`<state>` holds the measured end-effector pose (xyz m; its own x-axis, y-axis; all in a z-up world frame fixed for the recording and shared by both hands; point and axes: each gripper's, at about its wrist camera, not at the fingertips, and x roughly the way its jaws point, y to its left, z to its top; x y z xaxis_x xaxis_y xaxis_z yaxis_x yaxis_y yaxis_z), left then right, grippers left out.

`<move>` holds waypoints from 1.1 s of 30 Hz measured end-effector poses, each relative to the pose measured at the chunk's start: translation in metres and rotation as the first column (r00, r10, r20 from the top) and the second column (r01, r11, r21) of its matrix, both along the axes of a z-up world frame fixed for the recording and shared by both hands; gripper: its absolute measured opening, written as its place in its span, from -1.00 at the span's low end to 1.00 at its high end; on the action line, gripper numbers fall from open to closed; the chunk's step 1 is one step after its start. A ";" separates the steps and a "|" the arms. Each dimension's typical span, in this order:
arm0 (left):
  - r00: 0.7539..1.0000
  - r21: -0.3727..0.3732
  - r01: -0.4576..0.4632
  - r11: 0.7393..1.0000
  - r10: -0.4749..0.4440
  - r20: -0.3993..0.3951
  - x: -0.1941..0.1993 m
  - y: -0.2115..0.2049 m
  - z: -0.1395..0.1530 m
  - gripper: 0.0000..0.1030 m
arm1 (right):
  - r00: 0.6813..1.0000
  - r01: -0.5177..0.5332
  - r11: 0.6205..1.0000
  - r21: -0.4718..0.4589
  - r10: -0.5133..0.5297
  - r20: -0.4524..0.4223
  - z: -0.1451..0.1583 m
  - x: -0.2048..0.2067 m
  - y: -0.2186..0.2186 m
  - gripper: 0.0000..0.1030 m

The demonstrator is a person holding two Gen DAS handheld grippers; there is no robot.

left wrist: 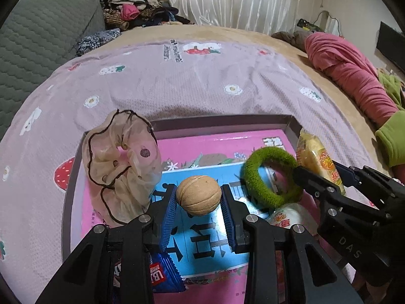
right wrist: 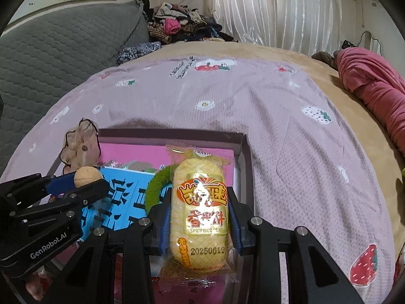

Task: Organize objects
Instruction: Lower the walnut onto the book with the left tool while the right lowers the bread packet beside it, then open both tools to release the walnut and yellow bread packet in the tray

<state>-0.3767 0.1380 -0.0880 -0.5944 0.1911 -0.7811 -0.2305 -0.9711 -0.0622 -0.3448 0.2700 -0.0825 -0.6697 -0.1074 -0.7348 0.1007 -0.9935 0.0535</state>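
A: What are we holding on the left?

B: Our left hand-held gripper (left wrist: 198, 200) is clenched on the walnut (left wrist: 198, 195), its blue pads pressed to either side, the nut lifted over the blue and pink print in the shallow tray (left wrist: 222, 120)

A: And on the right?

B: Our right hand-held gripper (right wrist: 200, 217) grasps the rice cake packet (right wrist: 199, 210), a yellow wrapped snack standing lengthwise between the pads, above the tray's right part

A: What else do we see in the tray?

B: A sheer beige scrunchie (left wrist: 121, 162) with dark trim sits at the left edge, partly over the wall. A green fuzzy hair tie (left wrist: 270, 177) lies right of the walnut, just beside a white wrapped snack (left wrist: 291, 216). A blue snack packet (left wrist: 164, 273) shows under our left gripper

A: Where does the tray sit?

B: On a pink strawberry-print sheet (left wrist: 202, 81) spread over the bed, with a grey quilted cushion (left wrist: 40, 43) to the left and a rolled pink blanket (left wrist: 349, 73) on the right
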 end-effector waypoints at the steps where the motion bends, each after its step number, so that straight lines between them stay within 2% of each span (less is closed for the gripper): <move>1: 1.000 -0.003 0.000 1.000 0.000 0.006 -0.001 0.000 -0.002 -0.32 | 1.000 -0.001 1.000 0.001 0.001 0.004 -0.001 -0.001 0.000 -0.26; 7: 0.999 -0.010 0.005 1.000 -0.005 0.036 -0.002 0.001 -0.009 -0.32 | 0.999 -0.016 1.000 -0.007 0.016 0.044 -0.014 -0.006 -0.001 -0.26; 14: 0.998 -0.009 0.009 1.000 -0.009 0.068 -0.005 0.002 -0.016 -0.32 | 0.999 -0.012 1.000 -0.009 0.012 0.046 -0.019 -0.010 -0.002 -0.25; 33: 0.996 -0.012 0.011 1.000 -0.009 0.092 -0.006 0.002 -0.022 -0.31 | 0.999 -0.007 1.000 -0.003 0.007 0.042 -0.016 -0.009 -0.002 -0.25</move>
<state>-0.3829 0.1405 -0.1097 -0.5185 0.1866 -0.8345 -0.2341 -0.9696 -0.0714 -0.3535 0.2683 -0.0987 -0.6378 -0.1141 -0.7617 0.1058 -0.9926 0.0602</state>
